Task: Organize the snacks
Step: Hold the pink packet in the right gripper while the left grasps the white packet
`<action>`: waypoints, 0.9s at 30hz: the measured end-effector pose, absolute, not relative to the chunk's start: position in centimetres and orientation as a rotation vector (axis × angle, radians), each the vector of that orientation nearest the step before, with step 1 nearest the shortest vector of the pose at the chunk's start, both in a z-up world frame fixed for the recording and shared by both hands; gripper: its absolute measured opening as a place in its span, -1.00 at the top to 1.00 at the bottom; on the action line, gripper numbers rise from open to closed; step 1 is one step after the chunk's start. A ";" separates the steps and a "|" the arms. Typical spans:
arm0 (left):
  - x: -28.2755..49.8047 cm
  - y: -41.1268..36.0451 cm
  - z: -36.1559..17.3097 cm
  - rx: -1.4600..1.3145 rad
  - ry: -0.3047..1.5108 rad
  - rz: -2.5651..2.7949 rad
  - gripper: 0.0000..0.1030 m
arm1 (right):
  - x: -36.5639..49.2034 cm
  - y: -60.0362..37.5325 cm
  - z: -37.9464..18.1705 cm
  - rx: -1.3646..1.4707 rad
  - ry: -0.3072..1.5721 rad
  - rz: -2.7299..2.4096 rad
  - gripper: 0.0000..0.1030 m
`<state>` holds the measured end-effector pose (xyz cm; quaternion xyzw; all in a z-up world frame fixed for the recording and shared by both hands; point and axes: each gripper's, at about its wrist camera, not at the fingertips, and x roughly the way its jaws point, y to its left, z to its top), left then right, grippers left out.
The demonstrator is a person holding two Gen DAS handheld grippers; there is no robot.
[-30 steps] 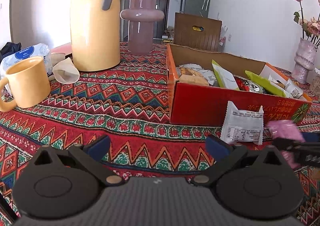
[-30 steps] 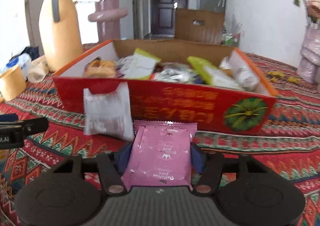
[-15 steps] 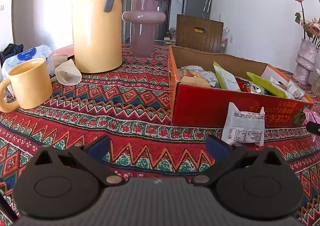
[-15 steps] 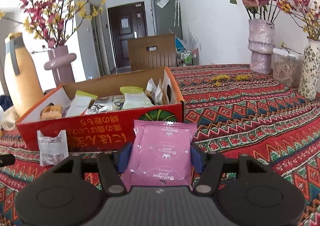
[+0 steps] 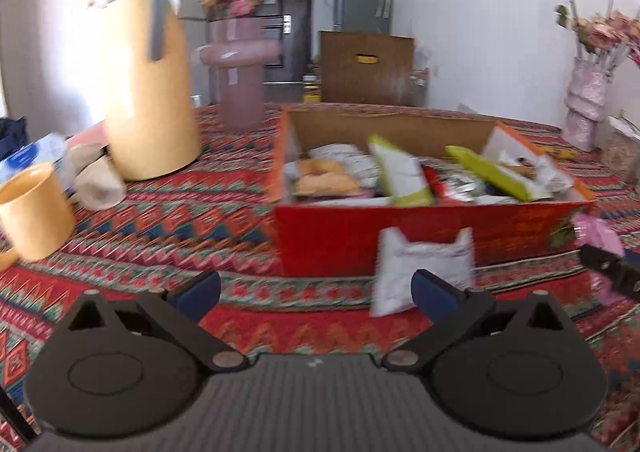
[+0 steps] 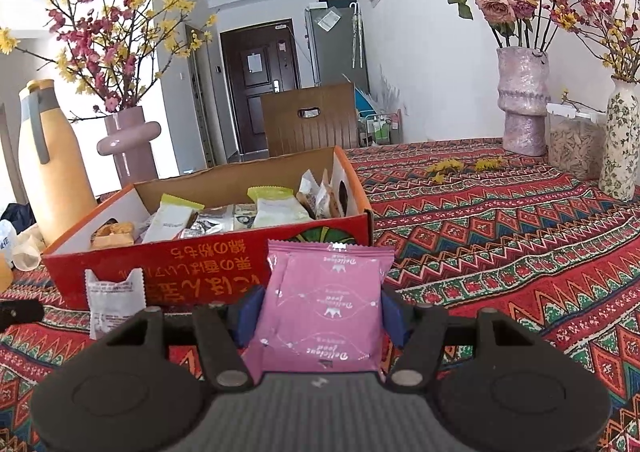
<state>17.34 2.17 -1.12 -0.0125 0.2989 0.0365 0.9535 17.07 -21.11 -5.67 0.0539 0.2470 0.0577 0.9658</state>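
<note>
My right gripper [image 6: 320, 310] is shut on a pink snack packet [image 6: 324, 304], held upright in front of the red cardboard box [image 6: 192, 268] near its right end. The box holds several snack packets; it also shows in the left wrist view [image 5: 340, 240]. A white snack packet [image 5: 420, 272] leans against the box's front wall, also in the right wrist view [image 6: 114, 302]. My left gripper [image 5: 316, 292] is open and empty, just in front of the white packet, which lies ahead of its right finger. The pink packet [image 5: 596, 232] shows at the far right of the left wrist view.
A yellow thermos jug [image 5: 148, 92], pink vase [image 5: 240, 72], yellow mug [image 5: 36, 212] and crumpled paper [image 5: 96, 180] stand left of the box on the patterned tablecloth. Flower vases [image 6: 522, 104] and a clear jar [image 6: 572, 144] stand at the far right. A wooden chair [image 6: 312, 120] is behind the table.
My left gripper has moved forward and to the right toward the white packet and the box. My right gripper has risen a little with the pink packet still in it.
</note>
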 end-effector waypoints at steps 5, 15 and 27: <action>19.8 -1.7 -0.9 -0.027 0.661 0.018 -1.00 | 16.9 -21.3 -5.6 0.122 0.490 0.120 -0.18; 23.1 -3.6 -3.5 -0.058 0.729 0.089 -0.99 | 16.6 -21.2 -5.7 0.123 0.482 0.135 -0.18; 23.2 -3.7 -4.7 -0.062 0.757 0.011 -0.03 | 16.6 -21.1 -5.7 0.119 0.481 0.141 -0.18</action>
